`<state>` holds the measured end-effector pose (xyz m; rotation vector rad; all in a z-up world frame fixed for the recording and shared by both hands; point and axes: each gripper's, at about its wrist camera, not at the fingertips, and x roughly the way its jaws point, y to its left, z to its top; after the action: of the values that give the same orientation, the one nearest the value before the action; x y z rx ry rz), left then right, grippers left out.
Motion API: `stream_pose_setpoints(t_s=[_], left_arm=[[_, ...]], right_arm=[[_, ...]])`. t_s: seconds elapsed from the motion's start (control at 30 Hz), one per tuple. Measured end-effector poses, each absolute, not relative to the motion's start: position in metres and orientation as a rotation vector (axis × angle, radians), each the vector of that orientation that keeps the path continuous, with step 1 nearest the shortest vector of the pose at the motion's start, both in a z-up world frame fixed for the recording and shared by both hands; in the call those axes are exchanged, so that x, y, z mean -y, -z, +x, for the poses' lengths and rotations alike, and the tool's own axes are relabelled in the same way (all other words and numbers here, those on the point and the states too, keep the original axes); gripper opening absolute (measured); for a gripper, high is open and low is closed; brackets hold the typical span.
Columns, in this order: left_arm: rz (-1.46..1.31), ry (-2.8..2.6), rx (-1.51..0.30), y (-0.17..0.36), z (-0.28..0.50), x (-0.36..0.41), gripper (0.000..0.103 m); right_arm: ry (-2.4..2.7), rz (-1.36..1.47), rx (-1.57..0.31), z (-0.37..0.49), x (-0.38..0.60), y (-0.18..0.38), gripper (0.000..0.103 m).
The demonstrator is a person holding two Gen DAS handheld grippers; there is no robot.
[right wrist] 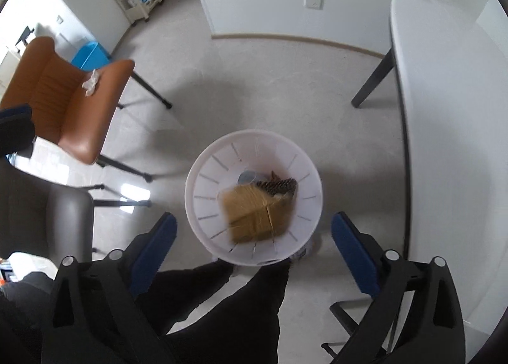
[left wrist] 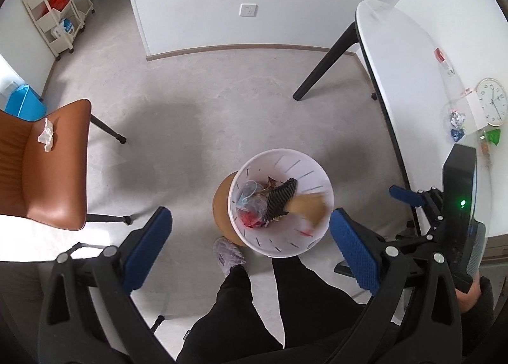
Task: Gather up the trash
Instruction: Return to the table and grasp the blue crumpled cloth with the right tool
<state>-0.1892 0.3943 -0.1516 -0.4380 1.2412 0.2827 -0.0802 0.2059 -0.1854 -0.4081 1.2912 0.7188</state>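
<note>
A white slotted trash bin stands on the floor, also in the right wrist view. It holds mixed trash and a blurred brown cardboard box inside it, also seen in the left wrist view. My left gripper is open and empty above the bin. My right gripper is open and empty directly above the bin; it also shows at the right in the left wrist view. A crumpled white tissue lies on the brown chair. Crumpled wrappers lie on the white table.
The person's legs and a slippered foot stand just by the bin. A clock is on the table. A cream shelf cart and blue box stand far left. A grey chair is at left.
</note>
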Motion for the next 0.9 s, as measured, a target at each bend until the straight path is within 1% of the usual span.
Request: stream_pose_setpoints(t_s=[0.03, 0.33, 0.6, 0.9], left_arm=[[-0.434, -0.278, -1.24, 0.151, -0.189, -0.393, 0.095], [-0.403, -0.239, -1.223, 0.147, -0.184, -0.381, 0.095], [-0.379, -0.19, -1.237, 0.146, -0.173, -0.365, 0.095], [-0.287, -0.089, -1.239, 0.134, -0.136, -0.314, 0.095]], right_arm=[[-0.713, -0.393, -1.284, -0.079, -0.203, 0.181, 0.1], [-0.6, -0.299, -1.212, -0.066, -0.163, 0.138, 0.1], [-0.522, -0.233, -1.2, -0.058, -0.135, 0.127, 0.1], [-0.437, -0.14, -1.186, -0.045, -0.081, 0.12, 0.1]])
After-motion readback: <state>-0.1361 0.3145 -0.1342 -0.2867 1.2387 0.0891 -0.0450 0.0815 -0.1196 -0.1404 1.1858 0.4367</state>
